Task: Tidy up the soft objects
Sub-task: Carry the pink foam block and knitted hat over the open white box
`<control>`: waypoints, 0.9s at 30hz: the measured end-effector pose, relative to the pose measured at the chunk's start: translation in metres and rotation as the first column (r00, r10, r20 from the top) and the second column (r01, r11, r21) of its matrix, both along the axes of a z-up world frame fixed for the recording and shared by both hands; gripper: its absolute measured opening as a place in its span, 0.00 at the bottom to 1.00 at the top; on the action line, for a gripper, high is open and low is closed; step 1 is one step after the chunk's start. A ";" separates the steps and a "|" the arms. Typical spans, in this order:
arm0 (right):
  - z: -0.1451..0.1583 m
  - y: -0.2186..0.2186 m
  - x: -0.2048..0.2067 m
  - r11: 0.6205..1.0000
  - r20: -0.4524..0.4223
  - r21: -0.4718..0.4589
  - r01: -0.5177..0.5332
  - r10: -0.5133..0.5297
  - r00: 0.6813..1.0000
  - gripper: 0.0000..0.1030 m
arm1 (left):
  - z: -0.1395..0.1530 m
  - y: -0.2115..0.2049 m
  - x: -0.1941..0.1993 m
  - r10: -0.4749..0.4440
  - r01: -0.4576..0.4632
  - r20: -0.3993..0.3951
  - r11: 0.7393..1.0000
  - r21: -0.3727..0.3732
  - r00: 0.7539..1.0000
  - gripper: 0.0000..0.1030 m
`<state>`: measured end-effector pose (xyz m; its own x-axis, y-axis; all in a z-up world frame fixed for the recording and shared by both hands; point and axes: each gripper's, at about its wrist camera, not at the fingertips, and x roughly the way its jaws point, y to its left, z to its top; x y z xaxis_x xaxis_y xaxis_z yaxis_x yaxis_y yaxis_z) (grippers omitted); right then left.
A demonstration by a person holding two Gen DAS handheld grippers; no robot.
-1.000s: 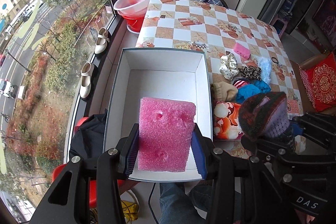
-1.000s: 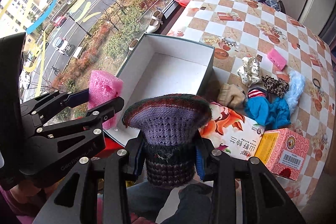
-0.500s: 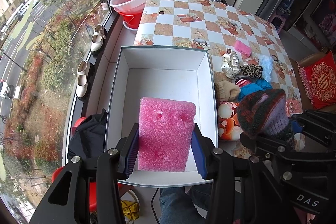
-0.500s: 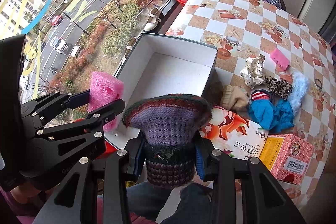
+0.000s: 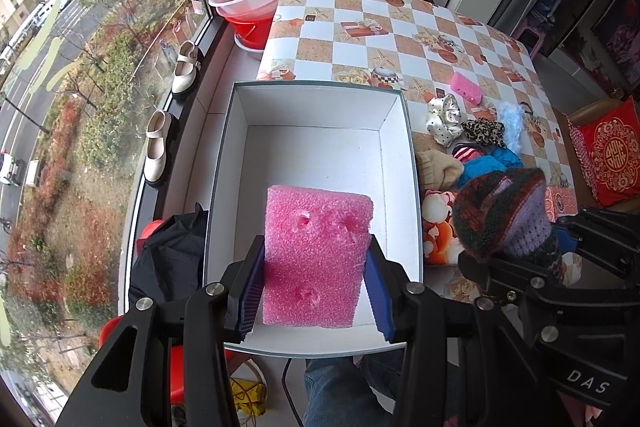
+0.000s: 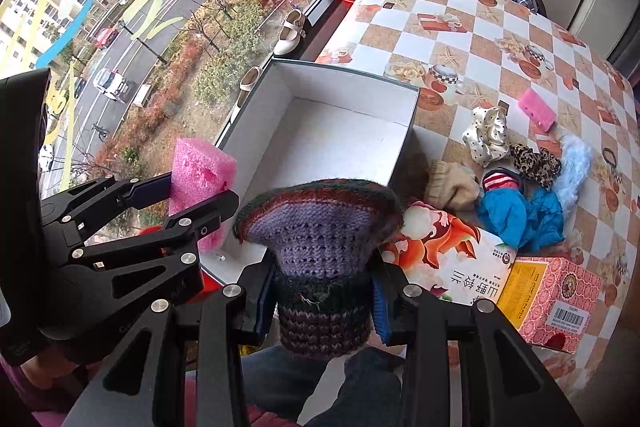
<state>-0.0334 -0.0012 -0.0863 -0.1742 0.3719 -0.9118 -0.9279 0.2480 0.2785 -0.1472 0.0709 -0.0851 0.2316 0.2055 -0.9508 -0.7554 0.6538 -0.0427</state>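
**Both grippers loaded, box waiting**

The left gripper has its jaws clenched on a pink foam block, held upright above the near end of the open white box. The right gripper has its jaws clamped on the cuff of a knitted hat, purple with dark red and green stripes, raised just to the right of the box and in front of the printed cartons. The box itself looks bare inside.

The step in hand seems to be the carry: two soft things are lifted and poised to go in. The next move calls for lowering the foam onto the box floor and parting the jaws, then bringing the hat over the wall and dropping it beside the foam, with the two grippers kept from bumping, since they sit close together.

More soft things lie on the checked table: a spotted scrunchie, a leopard one, a beige knit, blue cloth and a small pink sponge.
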 end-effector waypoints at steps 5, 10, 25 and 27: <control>-0.002 0.003 -0.002 1.000 -0.005 -0.007 0.001 -0.001 1.000 0.39 | -0.002 0.004 -0.001 -0.004 0.004 -0.004 1.000 -0.008 1.000 0.48; -0.004 0.006 -0.003 1.000 -0.009 -0.013 0.002 -0.002 1.000 0.39 | -0.004 0.007 -0.003 -0.008 0.008 -0.007 1.000 -0.016 1.000 0.48; -0.011 0.006 -0.003 0.999 -0.035 -0.037 0.009 -0.011 0.999 0.39 | -0.014 0.008 -0.005 -0.012 0.011 -0.024 0.999 -0.051 1.000 0.48; -0.015 0.007 -0.004 0.999 -0.045 -0.052 0.004 -0.007 0.999 0.39 | -0.018 0.008 -0.005 -0.011 0.009 -0.034 0.998 -0.066 0.999 0.48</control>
<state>-0.0376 0.0058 -0.1017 -0.2133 0.3250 -0.9213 -0.9133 0.2685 0.3062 -0.1521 0.0791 -0.1030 0.2004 0.1401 -0.9696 -0.7508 0.6578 -0.0601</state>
